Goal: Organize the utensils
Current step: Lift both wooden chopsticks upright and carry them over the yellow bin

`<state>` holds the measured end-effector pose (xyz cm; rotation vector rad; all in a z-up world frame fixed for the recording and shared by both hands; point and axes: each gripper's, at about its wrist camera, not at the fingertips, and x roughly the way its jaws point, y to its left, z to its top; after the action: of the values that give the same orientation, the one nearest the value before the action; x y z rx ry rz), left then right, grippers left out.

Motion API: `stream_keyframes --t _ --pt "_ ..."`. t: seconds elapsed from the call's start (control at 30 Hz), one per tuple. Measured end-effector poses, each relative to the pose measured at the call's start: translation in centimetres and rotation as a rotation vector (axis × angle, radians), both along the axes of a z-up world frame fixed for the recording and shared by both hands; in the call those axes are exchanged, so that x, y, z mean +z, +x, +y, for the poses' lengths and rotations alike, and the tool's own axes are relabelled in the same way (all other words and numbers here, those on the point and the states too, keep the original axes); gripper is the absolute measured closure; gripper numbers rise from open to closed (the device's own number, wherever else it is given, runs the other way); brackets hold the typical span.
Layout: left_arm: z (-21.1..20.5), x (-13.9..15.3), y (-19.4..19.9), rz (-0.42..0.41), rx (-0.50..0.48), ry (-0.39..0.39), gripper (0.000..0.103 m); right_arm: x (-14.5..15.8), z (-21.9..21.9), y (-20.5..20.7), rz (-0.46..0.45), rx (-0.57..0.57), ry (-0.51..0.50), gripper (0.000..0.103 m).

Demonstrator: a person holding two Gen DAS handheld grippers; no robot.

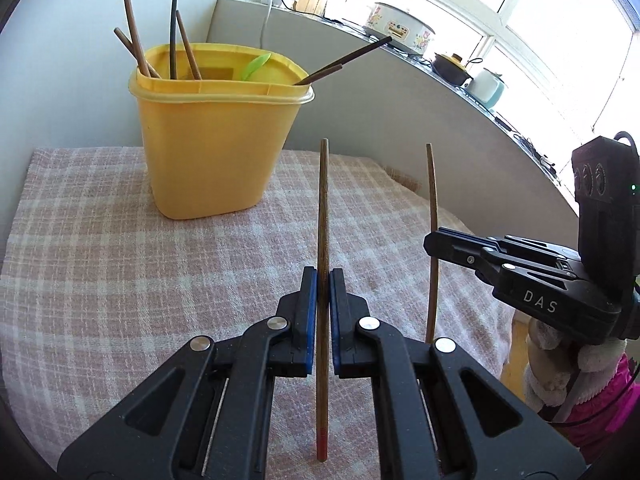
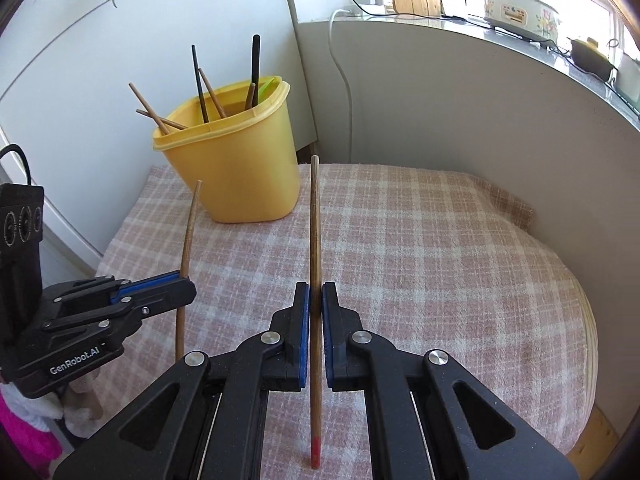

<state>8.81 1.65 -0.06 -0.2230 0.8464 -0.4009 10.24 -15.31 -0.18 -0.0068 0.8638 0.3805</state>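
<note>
My left gripper (image 1: 323,276) is shut on a brown wooden chopstick (image 1: 323,220) with a red end, held upright above the checked cloth. My right gripper (image 2: 316,292) is shut on a second brown chopstick (image 2: 315,220), also upright. Each gripper shows in the other's view: the right one (image 1: 434,246) at the right with its chopstick (image 1: 432,184), the left one (image 2: 188,286) at the left with its chopstick (image 2: 191,216). A yellow plastic tub (image 1: 212,136) stands at the far side of the table (image 2: 240,160) and holds several chopsticks and a green spoon (image 1: 256,65).
A pink and white checked cloth (image 1: 120,280) covers the table (image 2: 440,260). A grey wall and a white panel rise behind the tub. A window ledge at the upper right holds a cooker (image 1: 400,26) and pots. A white cable (image 2: 340,60) hangs down the wall.
</note>
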Motion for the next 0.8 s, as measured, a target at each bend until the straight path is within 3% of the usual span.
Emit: stream_keyframes --t 0.6,0.8 --pt "1.5 6.6 -1.4 -0.192 0.039 -0.028 0.099 5.8 -0.2 -2.9 -0.222 0.000 0.047 0.098" --pt "2.3 8.7 -0.7 -0.245 0.059 -0.036 0.099 7.3 -0.2 -3.1 -0.257 0.006 0.093 0.098"
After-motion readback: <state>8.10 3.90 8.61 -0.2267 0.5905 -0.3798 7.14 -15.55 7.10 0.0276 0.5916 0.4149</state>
